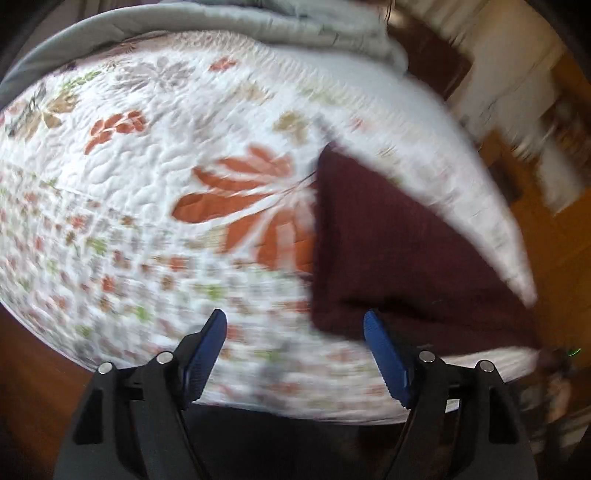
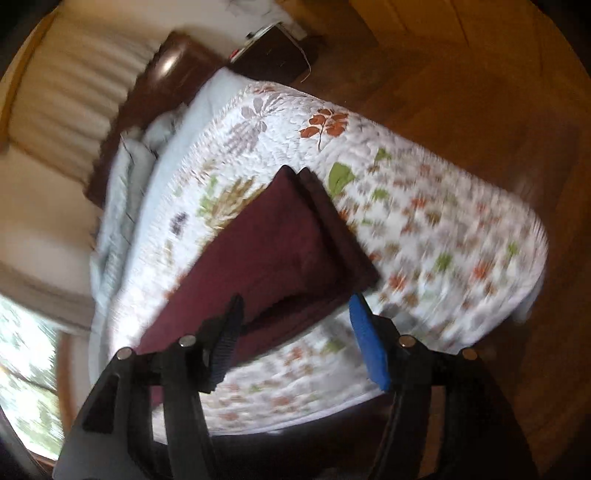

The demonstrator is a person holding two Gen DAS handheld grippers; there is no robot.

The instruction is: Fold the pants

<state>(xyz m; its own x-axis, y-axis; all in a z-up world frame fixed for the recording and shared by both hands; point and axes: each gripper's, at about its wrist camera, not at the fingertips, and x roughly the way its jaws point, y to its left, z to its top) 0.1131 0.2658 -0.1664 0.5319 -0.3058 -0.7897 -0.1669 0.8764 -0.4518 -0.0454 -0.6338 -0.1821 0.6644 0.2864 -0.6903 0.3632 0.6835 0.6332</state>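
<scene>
Dark maroon pants (image 1: pixel 388 243) lie folded flat on a white quilt with leaf prints (image 1: pixel 155 177). In the left wrist view they fill the right side, and my left gripper (image 1: pixel 295 321) hangs open above their near left edge with nothing between its blue pads. In the right wrist view the pants (image 2: pixel 273 251) run from the centre down to the lower left. My right gripper (image 2: pixel 293 306) is open over their near end, its pads apart from the cloth. Both views are blurred.
The quilt (image 2: pixel 424 229) covers a bed that ends at a wooden floor (image 2: pixel 480 92). Grey bedding (image 1: pixel 295 26) is bunched at the bed's far end. A dark wooden headboard (image 2: pixel 162 74) and a bedside stand (image 2: pixel 273 48) sit beyond it.
</scene>
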